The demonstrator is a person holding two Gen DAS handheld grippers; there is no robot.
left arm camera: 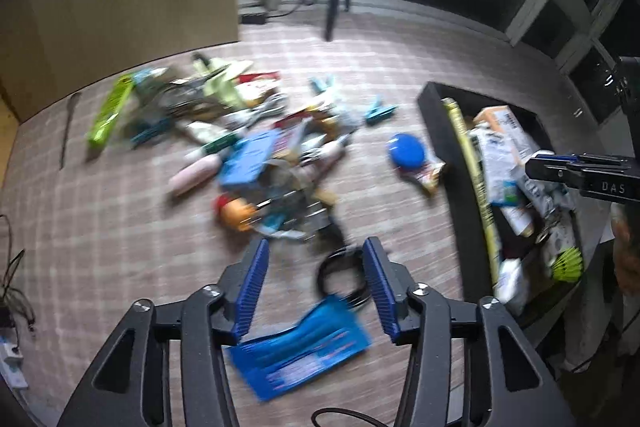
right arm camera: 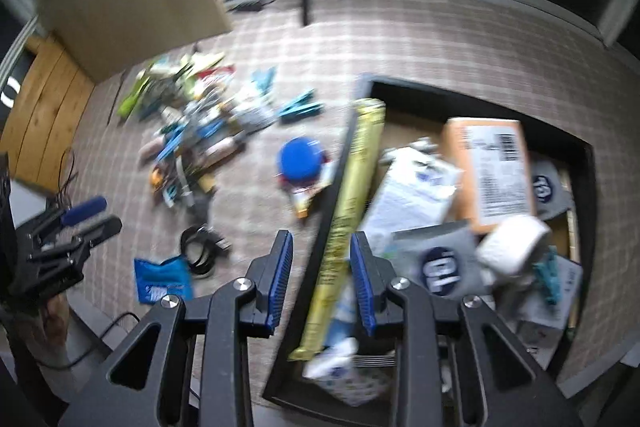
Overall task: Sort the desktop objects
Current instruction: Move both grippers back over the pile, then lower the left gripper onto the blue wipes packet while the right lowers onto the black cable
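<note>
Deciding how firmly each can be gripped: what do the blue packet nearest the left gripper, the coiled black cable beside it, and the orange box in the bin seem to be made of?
Blue packet: likely thin plastic film, glossy, lying flat with printed text. Coiled black cable: rubber or plastic sheathing, judging by its loose loops. Orange box: probably cardboard, matte, straight edges and a printed barcode label. Motion blur leaves all three uncertain.

The letters "DAS" stand in white on the right gripper [left arm camera: 532,165], a barcode is printed on the orange box [right arm camera: 490,167], and its small print and other labels are too blurred to read.
</note>
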